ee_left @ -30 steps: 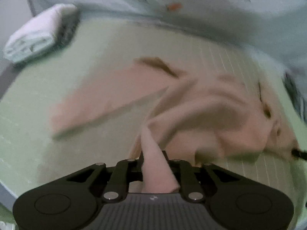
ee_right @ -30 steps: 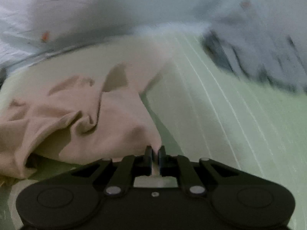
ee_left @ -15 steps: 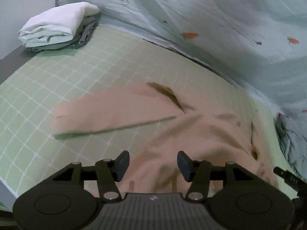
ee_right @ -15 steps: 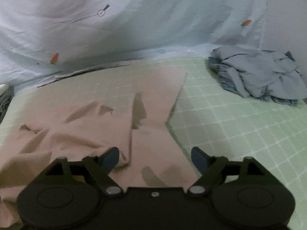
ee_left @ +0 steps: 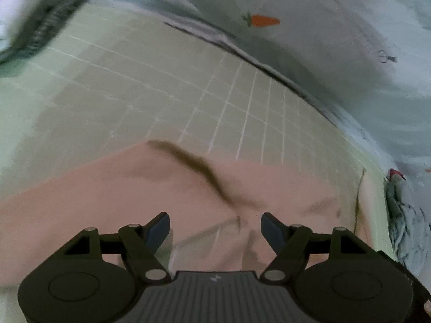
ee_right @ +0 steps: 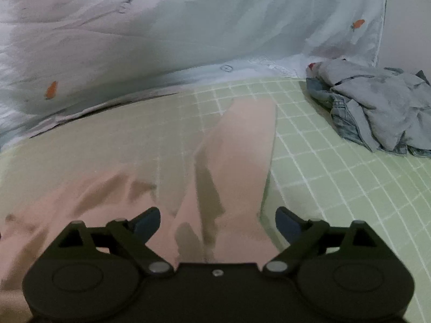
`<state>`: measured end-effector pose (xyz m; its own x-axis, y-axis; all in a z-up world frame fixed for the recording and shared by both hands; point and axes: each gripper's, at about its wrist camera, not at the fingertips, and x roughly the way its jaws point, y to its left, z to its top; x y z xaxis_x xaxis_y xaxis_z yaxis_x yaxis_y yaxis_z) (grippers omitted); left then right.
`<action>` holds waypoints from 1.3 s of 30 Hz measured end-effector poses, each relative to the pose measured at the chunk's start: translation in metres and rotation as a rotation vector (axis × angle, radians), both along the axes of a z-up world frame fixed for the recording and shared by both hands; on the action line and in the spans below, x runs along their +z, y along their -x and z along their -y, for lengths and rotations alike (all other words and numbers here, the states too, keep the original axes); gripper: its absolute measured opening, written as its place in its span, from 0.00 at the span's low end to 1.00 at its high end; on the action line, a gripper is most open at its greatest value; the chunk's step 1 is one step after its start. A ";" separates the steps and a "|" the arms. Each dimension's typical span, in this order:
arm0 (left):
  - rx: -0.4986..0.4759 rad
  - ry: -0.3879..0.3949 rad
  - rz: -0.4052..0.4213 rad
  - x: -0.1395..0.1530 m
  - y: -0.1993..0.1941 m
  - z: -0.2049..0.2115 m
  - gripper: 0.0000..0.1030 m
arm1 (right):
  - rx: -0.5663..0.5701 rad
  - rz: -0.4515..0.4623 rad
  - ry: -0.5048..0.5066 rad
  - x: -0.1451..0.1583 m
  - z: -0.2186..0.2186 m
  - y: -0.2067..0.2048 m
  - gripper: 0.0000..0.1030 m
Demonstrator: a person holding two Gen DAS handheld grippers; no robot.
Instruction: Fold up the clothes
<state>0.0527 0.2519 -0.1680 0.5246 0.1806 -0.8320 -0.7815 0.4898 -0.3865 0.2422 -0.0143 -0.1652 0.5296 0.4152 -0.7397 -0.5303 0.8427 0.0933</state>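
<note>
The left gripper [ee_left: 215, 227] hangs over the pink garment [ee_left: 107, 202], its jaws opening and well apart; cloth lies under the gap but neither pad presses on it. The right gripper [ee_right: 218, 222] is the same: jaws opening, spread wide, nothing pinched, with the garment's long strip [ee_right: 242, 145] running away from between the fingers.

The garment lies spread on the green checked sheet [ee_right: 336, 177], mostly flat, with a few shallow wrinkles and one dark crease [ee_left: 194, 161] near the middle in the left wrist view. It looks thin, light and quite limp, so it should drape and slide on the sheet rather than hold a shape; a pinch at an edge or corner would likely lift one layer cleanly, while a grab in the middle would bunch it.

In the right wrist view the strip, perhaps a sleeve or a trouser leg (the blur makes this hard to settle), has its long axis pointing away from the gripper toward the pale printed bedding [ee_right: 188, 27] at the back. The broader body of the garment spreads to its left. A crumpled grey-blue pile of clothes [ee_right: 377, 107] sits well apart on the right.
</note>
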 end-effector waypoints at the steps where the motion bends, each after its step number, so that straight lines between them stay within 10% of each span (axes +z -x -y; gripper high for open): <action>1: -0.002 0.010 -0.005 -0.006 -0.011 -0.007 0.73 | -0.007 -0.008 0.003 -0.003 -0.006 -0.008 0.91; 9: -0.045 -0.030 -0.018 -0.029 -0.061 -0.027 0.77 | -0.020 -0.059 0.090 -0.030 -0.069 -0.071 0.91; 14: -0.048 -0.156 -0.096 -0.029 -0.069 -0.028 0.22 | -0.009 -0.093 0.121 -0.041 -0.089 -0.088 0.77; 16: -0.027 -0.160 -0.099 -0.031 -0.070 -0.033 0.14 | -0.011 -0.081 0.117 -0.040 -0.088 -0.090 0.57; 18: -0.004 -0.157 -0.099 -0.033 -0.073 -0.038 0.10 | 0.002 -0.071 0.096 -0.035 -0.082 -0.091 0.15; 20: 0.011 -0.171 -0.102 -0.033 -0.077 -0.043 0.07 | 0.014 -0.070 0.048 -0.028 -0.070 -0.096 0.03; 27: 0.191 -0.300 -0.148 -0.018 -0.052 -0.086 0.05 | -0.106 0.198 0.054 0.025 -0.016 -0.099 0.02; 34: 0.351 -0.317 -0.083 0.011 0.033 -0.113 0.13 | -0.238 0.193 0.081 0.031 0.046 -0.085 0.03; 39: 0.252 -0.336 -0.084 0.018 0.065 -0.054 0.52 | -0.272 0.102 0.063 0.012 0.055 -0.039 0.49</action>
<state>-0.0126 0.3055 -0.1504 0.3626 0.5624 -0.7431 -0.9147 0.3675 -0.1682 0.2813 -0.0689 -0.1531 0.6884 0.2024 -0.6966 -0.2877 0.9577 -0.0061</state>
